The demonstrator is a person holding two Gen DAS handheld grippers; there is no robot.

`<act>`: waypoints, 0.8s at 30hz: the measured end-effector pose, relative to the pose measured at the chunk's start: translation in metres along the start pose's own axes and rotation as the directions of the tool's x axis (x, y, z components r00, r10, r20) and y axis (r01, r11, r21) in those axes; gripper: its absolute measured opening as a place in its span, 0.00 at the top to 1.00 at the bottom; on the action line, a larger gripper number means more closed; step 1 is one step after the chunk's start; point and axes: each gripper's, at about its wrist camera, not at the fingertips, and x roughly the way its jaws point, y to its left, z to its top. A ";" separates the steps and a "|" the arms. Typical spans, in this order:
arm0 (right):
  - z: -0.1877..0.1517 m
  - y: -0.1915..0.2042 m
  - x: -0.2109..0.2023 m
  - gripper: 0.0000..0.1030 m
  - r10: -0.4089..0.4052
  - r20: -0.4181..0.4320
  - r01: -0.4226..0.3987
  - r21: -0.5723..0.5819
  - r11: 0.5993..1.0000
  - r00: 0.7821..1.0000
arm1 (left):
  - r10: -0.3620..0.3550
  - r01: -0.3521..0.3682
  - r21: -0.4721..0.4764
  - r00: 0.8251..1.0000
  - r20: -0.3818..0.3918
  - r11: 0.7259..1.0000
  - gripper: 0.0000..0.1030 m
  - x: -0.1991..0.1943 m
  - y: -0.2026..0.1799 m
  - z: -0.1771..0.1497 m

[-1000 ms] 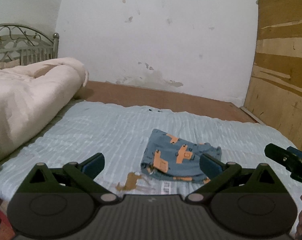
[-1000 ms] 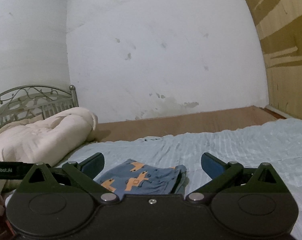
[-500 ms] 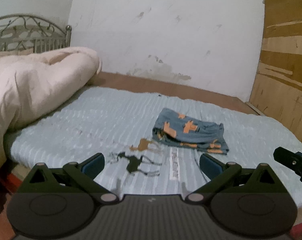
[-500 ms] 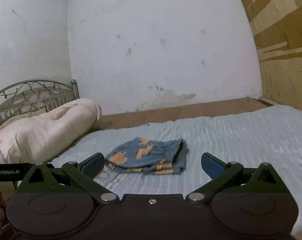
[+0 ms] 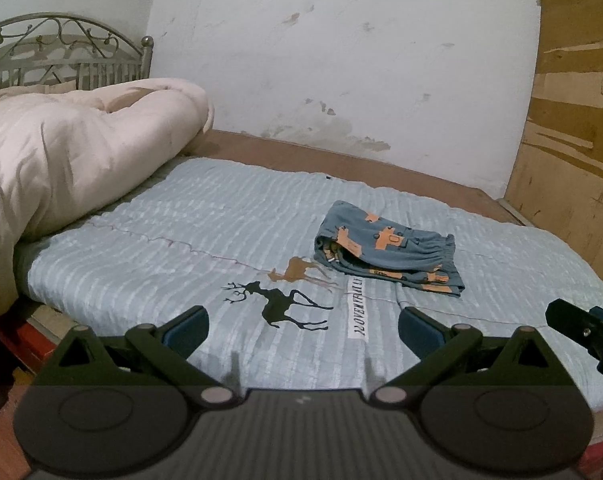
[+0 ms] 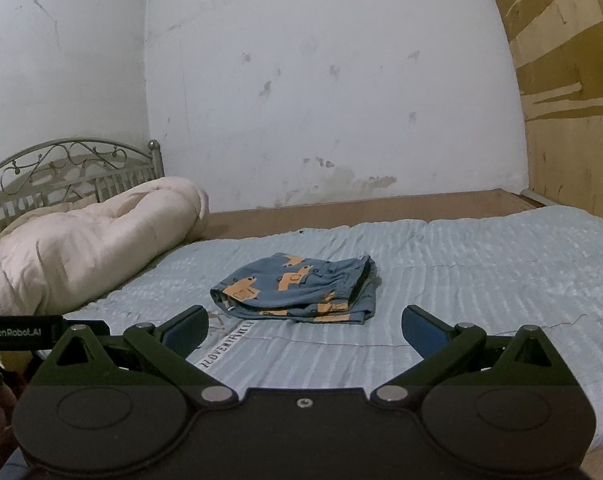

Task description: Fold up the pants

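Note:
Small blue pants with orange prints (image 5: 389, 250) lie folded into a compact stack on the light blue bedspread (image 5: 181, 240); they also show in the right wrist view (image 6: 301, 290). My left gripper (image 5: 303, 330) is open and empty, held back over the bed's near edge, well short of the pants. My right gripper (image 6: 303, 330) is open and empty, also back from the pants. The right gripper's tip shows at the right edge of the left wrist view (image 5: 581, 330).
A rolled cream quilt (image 5: 61, 160) lies along the left side of the bed before a metal headboard (image 5: 61, 56). A white wall (image 5: 341, 60) stands behind and a plywood panel (image 5: 573, 140) to the right. Deer prints (image 5: 281, 304) mark the bedspread.
Both grippers have pulled back and away from the folded pants, which now look farther off. The pants have stayed in place on the bed.

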 end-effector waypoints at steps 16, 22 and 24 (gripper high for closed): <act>0.000 -0.004 0.001 0.01 0.004 -0.003 -0.004 0.013 1.000 1.000 | 0.003 -0.003 0.004 1.000 -0.011 1.000 0.01 0.002 -0.004 -0.005; -0.001 -0.003 0.001 0.01 0.005 -0.003 -0.005 0.014 1.000 1.000 | 0.003 -0.003 0.005 1.000 -0.012 1.000 0.01 0.002 -0.004 -0.004; -0.001 -0.003 0.001 0.01 0.005 -0.004 -0.005 0.014 1.000 1.000 | 0.003 -0.002 0.005 1.000 -0.012 1.000 0.01 0.002 -0.004 -0.004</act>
